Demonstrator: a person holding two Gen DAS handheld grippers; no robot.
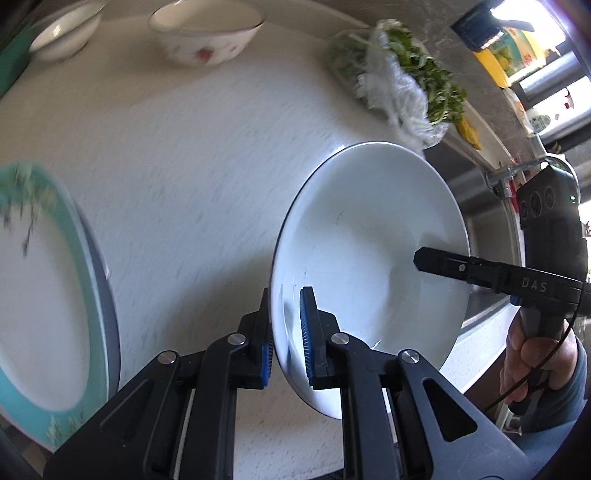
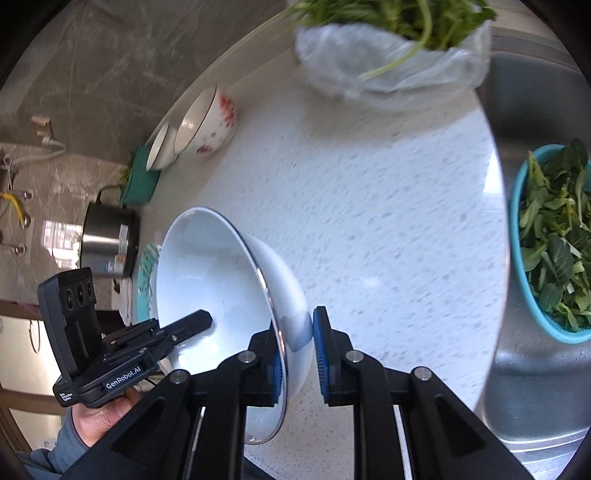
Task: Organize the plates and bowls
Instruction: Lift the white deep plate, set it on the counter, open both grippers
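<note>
Grip check, both grippers on one white bowl (image 1: 369,258): the left gripper (image 1: 288,336) has its blue pads closed on the bowl's near rim, one pad inside and one outside the wall, as the left wrist view shows. Right gripper (image 2: 297,354) is clamped on the opposite rim of the same bowl (image 2: 221,280); in the right wrist view one pad sits inside and the other presses the outer wall. The bowl appears raised off the white speckled counter (image 1: 184,177) and is tilted, its hollow facing each camera in turn. Each view also shows the other gripper's finger lying across the bowl's hollow, with a hand (image 2: 99,417) on its handle. Left of the bowl in the left wrist view lies a teal-rimmed plate (image 1: 44,295), blurred, on the counter; in the right wrist view only an edge of it shows behind the bowl. Two more bowls stand at the far side of the counter near the wall: a floral bowl (image 1: 207,33) with red marks and a plain white bowl (image 1: 62,37) just beside it. Bagged greens (image 1: 399,77) lie at the counter's edge next to the steel sink (image 2: 535,387), where a teal basket of leaves (image 2: 550,240) sits. A steel pot (image 2: 109,240) stands beyond the plate.
</note>
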